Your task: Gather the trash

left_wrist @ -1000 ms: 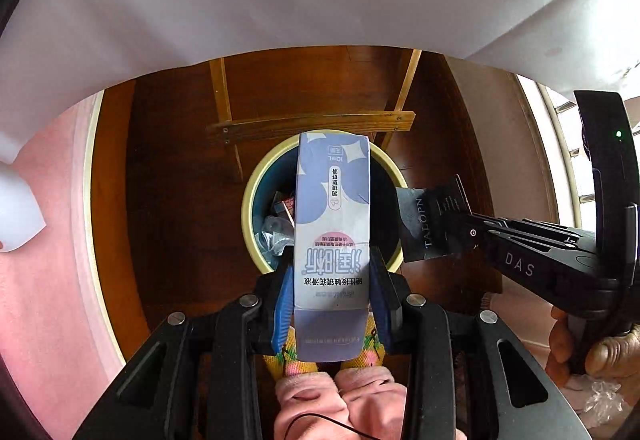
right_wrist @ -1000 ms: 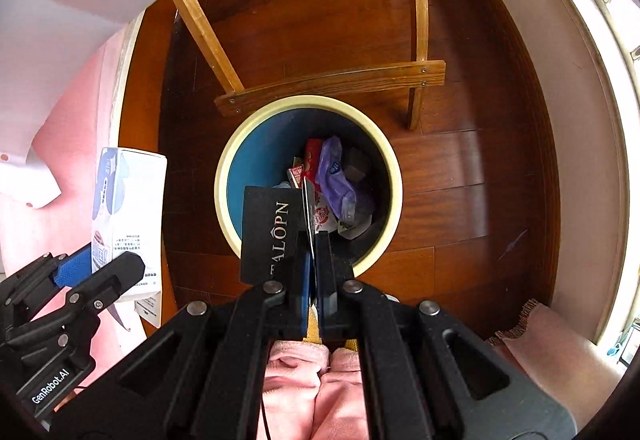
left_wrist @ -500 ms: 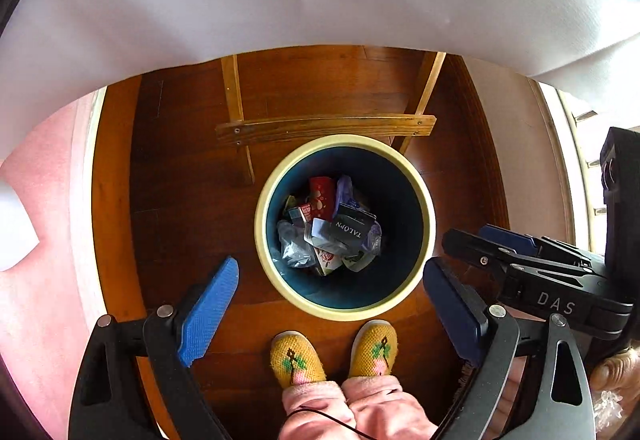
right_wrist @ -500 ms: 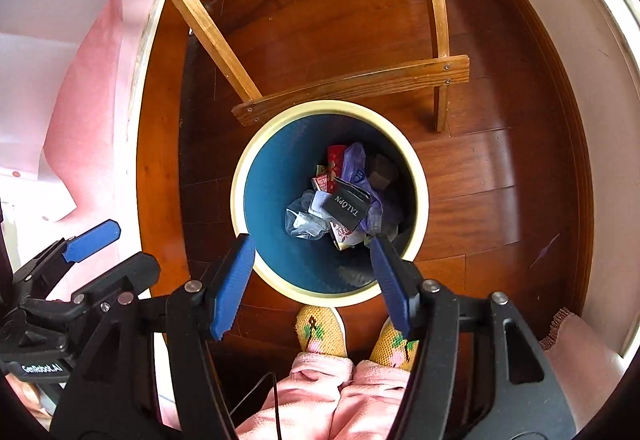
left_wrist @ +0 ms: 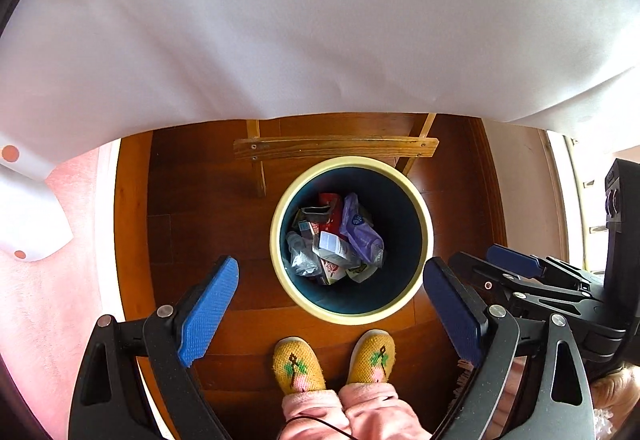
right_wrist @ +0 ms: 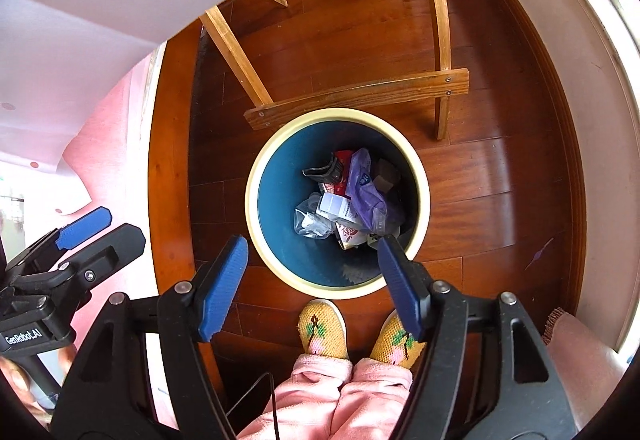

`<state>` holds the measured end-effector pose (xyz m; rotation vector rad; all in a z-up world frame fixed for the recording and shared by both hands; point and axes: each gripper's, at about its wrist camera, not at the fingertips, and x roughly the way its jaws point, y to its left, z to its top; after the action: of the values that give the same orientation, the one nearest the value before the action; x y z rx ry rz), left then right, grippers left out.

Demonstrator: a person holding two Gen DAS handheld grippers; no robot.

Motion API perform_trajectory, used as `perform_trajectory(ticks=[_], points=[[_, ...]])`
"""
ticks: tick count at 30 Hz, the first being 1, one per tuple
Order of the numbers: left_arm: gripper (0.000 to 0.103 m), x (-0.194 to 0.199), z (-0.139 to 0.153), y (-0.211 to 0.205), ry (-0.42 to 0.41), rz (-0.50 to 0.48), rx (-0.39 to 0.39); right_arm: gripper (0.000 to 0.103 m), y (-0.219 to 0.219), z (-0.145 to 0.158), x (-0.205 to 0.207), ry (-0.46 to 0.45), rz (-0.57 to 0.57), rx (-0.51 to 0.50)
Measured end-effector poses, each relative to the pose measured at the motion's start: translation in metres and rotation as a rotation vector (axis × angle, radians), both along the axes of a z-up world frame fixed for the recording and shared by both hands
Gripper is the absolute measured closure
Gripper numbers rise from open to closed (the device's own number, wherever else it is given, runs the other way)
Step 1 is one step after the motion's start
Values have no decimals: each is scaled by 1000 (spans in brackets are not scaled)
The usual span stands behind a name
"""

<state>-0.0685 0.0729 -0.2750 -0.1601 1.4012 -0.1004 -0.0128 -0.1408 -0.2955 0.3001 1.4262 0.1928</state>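
We are holding both tools above the bin point(left_wrist: 427, 224), looking straight down.

In the left wrist view, starting at the left of the frame, the white desk covering point(left_wrist: 280, 24) is filling the upper half. At the lower centre the left gripper point(left_wrist: 332, 304) is standing with its blue fingers point(left_wrist: 208, 304) spread wide and nothing between them. The bin is sitting at centre frame on the wooden floor point(left_wrist: 192, 208), just below a wooden crossbar point(left_wrist: 332, 147). The collected trash point(left_wrist: 336, 240) is lying piled at the bottom of the bin: cartons, clear plastic and a purple wrapper. A pair of yellow slippers point(left_wrist: 332, 364) is standing just beside the near rim.

In the right wrist view, the right gripper point(right_wrist: 312, 280) is likewise gaping wide and carrying nothing, its fingers point(right_wrist: 224, 288) framing the bin's near rim point(right_wrist: 336, 290). The trash point(right_wrist: 344, 200) is resting inside.

We are judging the deposit complete and the next move to be a return to the desk for further items.

Risks we are noting:
- The crossbar is lying close to the far rim; a careless swing could strike it or the bin.
- The two tools are hanging near each other and could collide when lifting.
- The slippers are nearly touching the bin; a step could tip it.
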Motion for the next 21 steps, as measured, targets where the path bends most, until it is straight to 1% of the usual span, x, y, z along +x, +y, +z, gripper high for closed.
perform_trajectory(ticks=[5,10,16,21], points=[[8,-3,29,1,-25,1,1,38,1,24,-4,-11,-13,1],[9,-6,72,6,-52,27,3,38,2,62,-9,-31,-26,14],[9,-8,138,10,-98,38,26,38,3,124,-15,-73,-40,29],[9,-5,202,12,-151,45,59,38,4,183,-16,-128,-43,35]])
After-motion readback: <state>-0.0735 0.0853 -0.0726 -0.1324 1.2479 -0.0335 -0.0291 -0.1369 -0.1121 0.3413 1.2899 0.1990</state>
